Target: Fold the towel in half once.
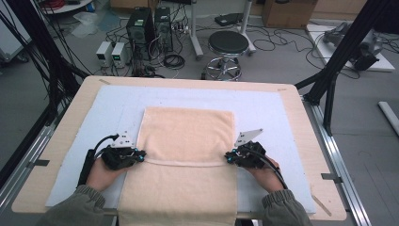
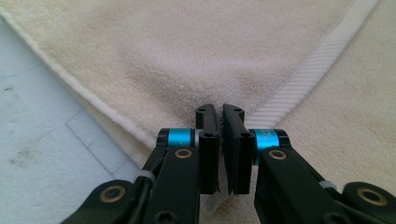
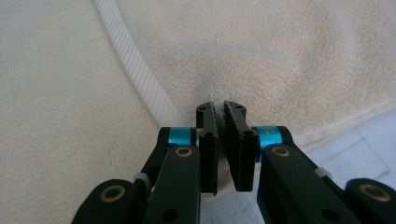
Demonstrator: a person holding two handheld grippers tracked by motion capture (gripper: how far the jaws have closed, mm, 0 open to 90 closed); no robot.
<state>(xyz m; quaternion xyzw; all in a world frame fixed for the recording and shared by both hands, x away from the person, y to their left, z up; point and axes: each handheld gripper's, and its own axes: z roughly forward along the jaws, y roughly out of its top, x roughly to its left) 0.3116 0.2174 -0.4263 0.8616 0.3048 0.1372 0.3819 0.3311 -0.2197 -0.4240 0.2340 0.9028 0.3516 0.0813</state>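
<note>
High view: left claw (image 1: pixel 139 154) and right claw (image 1: pixel 229 157) each seem clenched on the towel's (image 1: pixel 188 132) folded edge

Light wooden table (image 1: pixel 301 122) carries a pale blue-white mat (image 1: pixel 263 101) covering most of its top, with a cream towel (image 1: pixel 186 136) lying on the mat's middle (near end overhanging the table's front edge).

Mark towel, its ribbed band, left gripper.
towel (image 1: pixel 188 129), high view, middle of the folded upper layer.
ribbed band (image 2: pixel 317 56), left gripper view, on the white woven strip.
left gripper (image 2: pixel 220 122), left gripper view, between the jaw tips.
</note>
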